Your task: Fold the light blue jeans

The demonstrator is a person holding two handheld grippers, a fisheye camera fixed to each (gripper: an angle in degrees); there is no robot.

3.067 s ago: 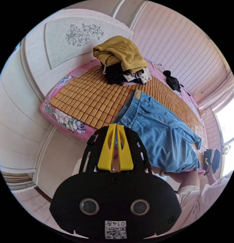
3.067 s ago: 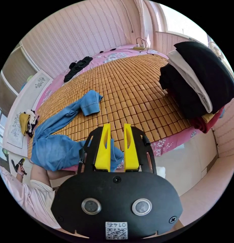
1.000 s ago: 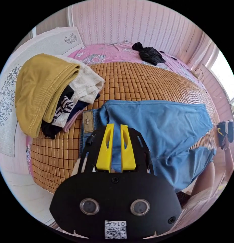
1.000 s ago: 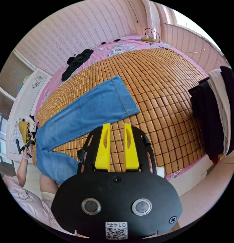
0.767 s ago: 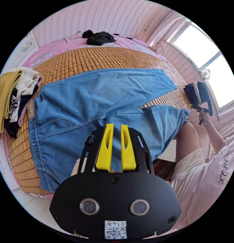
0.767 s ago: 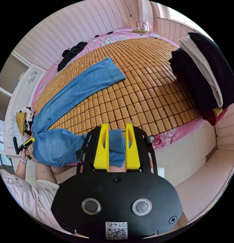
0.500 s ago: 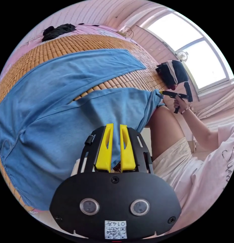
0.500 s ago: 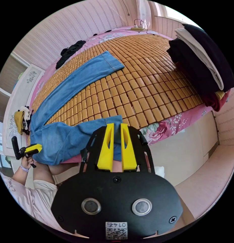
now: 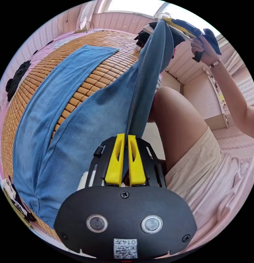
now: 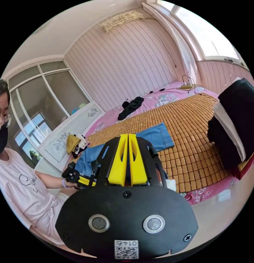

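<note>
Light blue jeans [image 9: 64, 109] — far leg flat on the bamboo mat [image 9: 110, 59], near leg lifted. Left gripper [image 9: 124, 137] — jaws clamped on its side seam. Right gripper [image 9: 173, 23] — jaws clamped on its hem, raised. Step: laying leg over leg; next, carry across, align edges.

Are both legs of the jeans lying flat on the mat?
No: one leg of the jeans is lifted up by the right claw.
</note>
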